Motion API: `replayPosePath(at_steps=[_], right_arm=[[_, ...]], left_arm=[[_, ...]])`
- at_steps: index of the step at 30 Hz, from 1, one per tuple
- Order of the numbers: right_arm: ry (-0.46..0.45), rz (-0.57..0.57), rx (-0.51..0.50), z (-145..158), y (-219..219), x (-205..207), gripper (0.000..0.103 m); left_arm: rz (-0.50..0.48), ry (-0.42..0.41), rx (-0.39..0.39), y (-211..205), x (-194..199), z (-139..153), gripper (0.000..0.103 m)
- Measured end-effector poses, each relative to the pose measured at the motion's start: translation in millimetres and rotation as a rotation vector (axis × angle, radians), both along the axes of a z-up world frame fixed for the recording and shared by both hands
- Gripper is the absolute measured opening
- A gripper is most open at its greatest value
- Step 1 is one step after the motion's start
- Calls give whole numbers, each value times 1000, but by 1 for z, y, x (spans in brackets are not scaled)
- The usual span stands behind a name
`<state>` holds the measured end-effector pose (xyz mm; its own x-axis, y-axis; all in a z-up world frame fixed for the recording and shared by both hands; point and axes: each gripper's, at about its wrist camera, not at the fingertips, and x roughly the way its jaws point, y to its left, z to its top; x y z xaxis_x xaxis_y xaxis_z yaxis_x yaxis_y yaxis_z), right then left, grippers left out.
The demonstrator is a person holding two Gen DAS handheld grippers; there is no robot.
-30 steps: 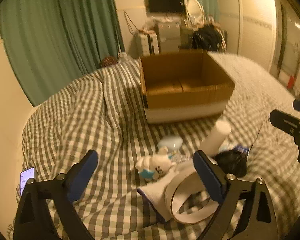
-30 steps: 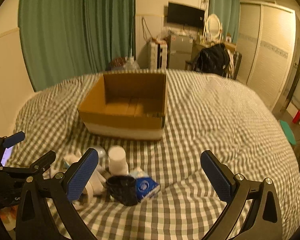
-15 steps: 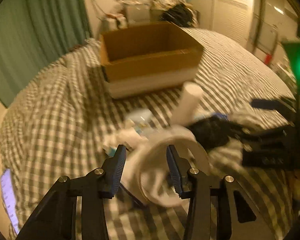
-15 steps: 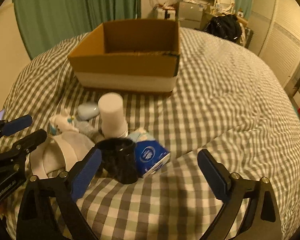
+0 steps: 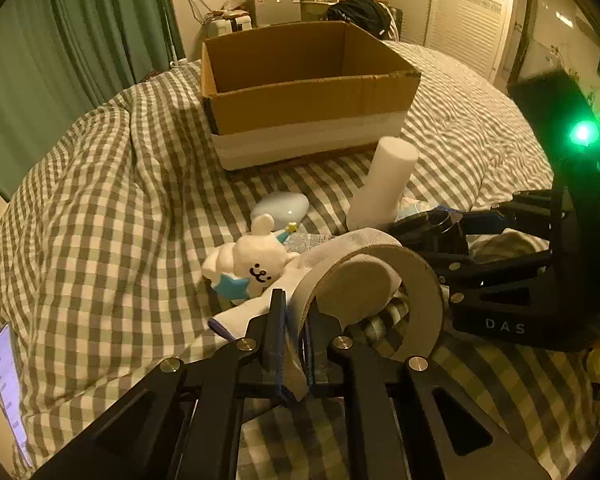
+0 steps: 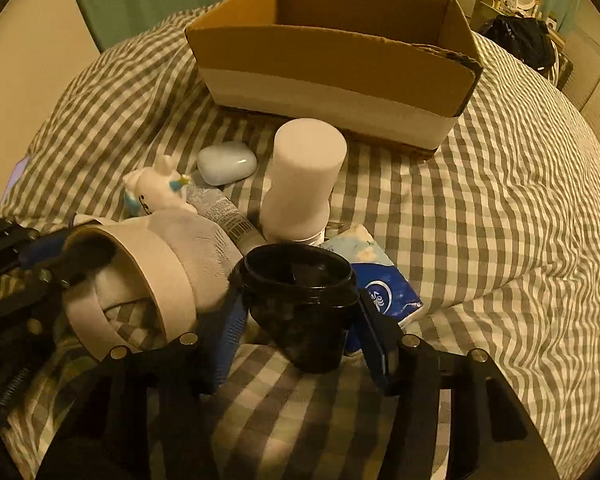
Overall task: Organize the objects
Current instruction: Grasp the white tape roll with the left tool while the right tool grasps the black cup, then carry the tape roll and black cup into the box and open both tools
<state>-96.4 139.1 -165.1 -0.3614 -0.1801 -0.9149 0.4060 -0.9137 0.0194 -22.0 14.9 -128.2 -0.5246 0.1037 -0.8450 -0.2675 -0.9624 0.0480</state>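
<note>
Bed with grey-and-white checked cover point(image 5: 100, 208) holds a small pile of objects in front of an open brown cardboard box with a white lower band point(image 5: 304, 92), which stands farther back on the cover

Left gripper point(image 5: 292, 334): jaws closed on the wall of a wide beige tape ring point(image 5: 416, 280), ring standing on edge over a white cloth point(image 5: 240, 316)

Right gripper point(image 6: 300, 320): blue-padded jaws on either side of a black open-topped plastic jar point(image 6: 300, 304), pads against its sides, jar upright on the cover

- white cylindrical bottle point(image 6: 302, 176) upright just behind the jar
- blue-and-white tissue packet point(image 6: 380, 284) touching the jar's right side
- white plush toy with a blue star point(image 5: 248, 264) lying beside the tape ring
- pale blue rounded case point(image 5: 280, 208) behind the toy, near the box
- phone with lit screen point(image 5: 6, 384) at far left edge of the bed, well apart from the pile

Green curtain point(image 5: 60, 48) behind the bed
</note>
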Motion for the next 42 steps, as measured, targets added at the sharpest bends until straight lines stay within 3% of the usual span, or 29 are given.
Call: replayPosePath(at_steps=[8,16,21,25,32,42], right_arm=[[114,-34,14,24,6,16,53],[248,-37,-27,77,3,37,53],[335,-27,-42,114,-2,44,52],[383,-25,-56,140,2,45,52],[441,-43,-56,172,1,6,52],[459,-58,-64,184,6,-73,52]], left_arm=[[11,71,9,-9,15,34,7],[27,146,36,-19,21,69,7],[34,218,6,-18,11,91,7],[24,258,18,-14,-11,112,7],[25,311,37,-9,-64,142,7],[45,328,18,-7,-150,149,7]])
